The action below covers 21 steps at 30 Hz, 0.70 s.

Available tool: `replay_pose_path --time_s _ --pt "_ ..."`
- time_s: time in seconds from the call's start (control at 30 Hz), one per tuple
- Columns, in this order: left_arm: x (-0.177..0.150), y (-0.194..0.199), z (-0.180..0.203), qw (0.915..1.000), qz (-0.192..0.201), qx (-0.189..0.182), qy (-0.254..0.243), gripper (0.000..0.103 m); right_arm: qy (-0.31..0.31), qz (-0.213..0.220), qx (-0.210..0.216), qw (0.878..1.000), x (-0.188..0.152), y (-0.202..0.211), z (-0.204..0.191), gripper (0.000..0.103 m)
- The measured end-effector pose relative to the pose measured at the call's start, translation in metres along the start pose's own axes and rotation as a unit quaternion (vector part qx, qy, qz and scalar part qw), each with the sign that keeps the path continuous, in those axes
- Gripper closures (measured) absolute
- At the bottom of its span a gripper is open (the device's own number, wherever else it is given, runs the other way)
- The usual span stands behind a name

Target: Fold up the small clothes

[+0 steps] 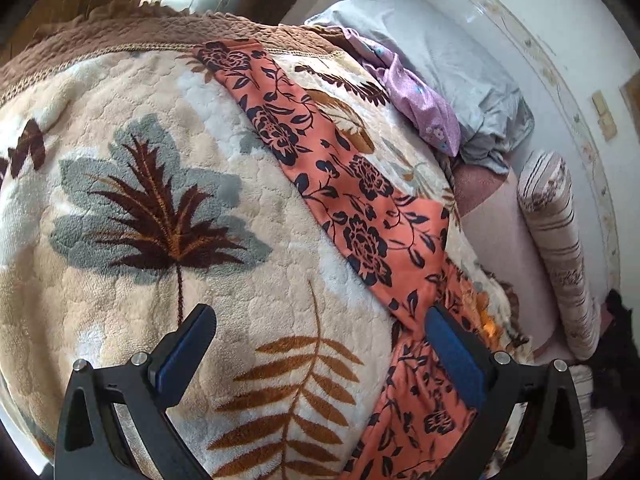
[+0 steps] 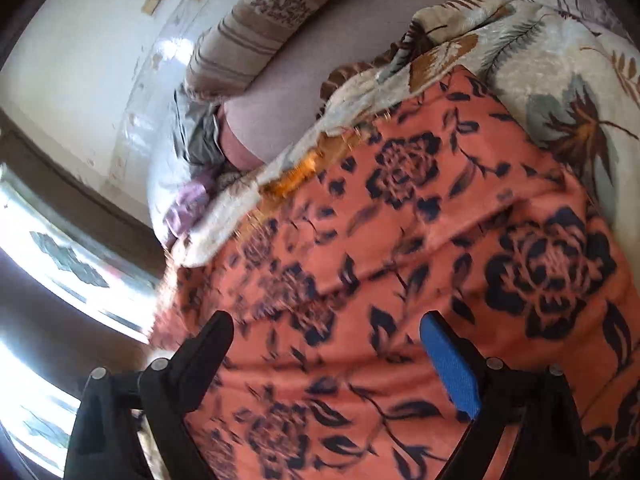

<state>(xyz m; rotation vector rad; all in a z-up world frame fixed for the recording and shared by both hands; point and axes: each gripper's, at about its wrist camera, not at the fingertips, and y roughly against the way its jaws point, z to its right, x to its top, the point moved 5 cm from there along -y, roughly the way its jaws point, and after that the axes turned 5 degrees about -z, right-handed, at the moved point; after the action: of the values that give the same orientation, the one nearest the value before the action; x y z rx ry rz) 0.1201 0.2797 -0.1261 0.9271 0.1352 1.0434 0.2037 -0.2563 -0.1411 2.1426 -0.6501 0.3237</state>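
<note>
The orange cloth w/ dark flowers lies spread on the blanket, which covers the bed. In the left view it runs as a long strip from the far brown edge of the blanket down to the near right side.

Left gripper is wide open, nothing between the jaws. It hangs above the blanket, and its right finger is over the near end of the cloth; I cannot tell if it touches.

Right gripper is also wide open, no grip on anything. It is close above the cloth, pic is blurry there.

Beyond the blanket there is a purple garment on a grey pillow, and a striped bolster near the wall.
</note>
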Motion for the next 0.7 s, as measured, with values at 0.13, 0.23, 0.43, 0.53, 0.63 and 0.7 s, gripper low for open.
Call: replay_pose_path --time_s 0.13,0.23,0.43,0.53,0.63,0.7 --pt "0.048 0.003 -0.008 0.9979 0.006 -0.037 0.054 0.000 0.049 0.020 -0.010 0.999 -0.016 -0.001 -0.006 0.003" --pt "0.096 -0.008 -0.015 0.9955 0.010 -0.048 0.081 0.000 0.065 0.016 -0.015 0.998 -0.018 -0.008 -0.010 0.001" --pt "0.162 -0.056 -0.038 0.9910 0.013 -0.023 0.131 0.005 0.059 0.022 -0.002 0.998 -0.020 -0.006 -0.007 0.001" --pt "0.174 -0.080 -0.049 0.9879 -0.008 -0.025 0.153 0.021 0.060 0.021 -0.004 0.998 -0.020 -0.006 -0.006 0.001" --pt "0.185 -0.089 -0.056 0.9869 -0.005 -0.024 0.159 0.022 0.061 0.020 -0.006 0.998 -0.020 -0.006 -0.006 0.001" --pt "0.191 -0.091 -0.059 0.9879 -0.002 -0.008 0.155 0.040 0.062 0.020 -0.007 0.998 -0.020 -0.006 -0.006 0.001"
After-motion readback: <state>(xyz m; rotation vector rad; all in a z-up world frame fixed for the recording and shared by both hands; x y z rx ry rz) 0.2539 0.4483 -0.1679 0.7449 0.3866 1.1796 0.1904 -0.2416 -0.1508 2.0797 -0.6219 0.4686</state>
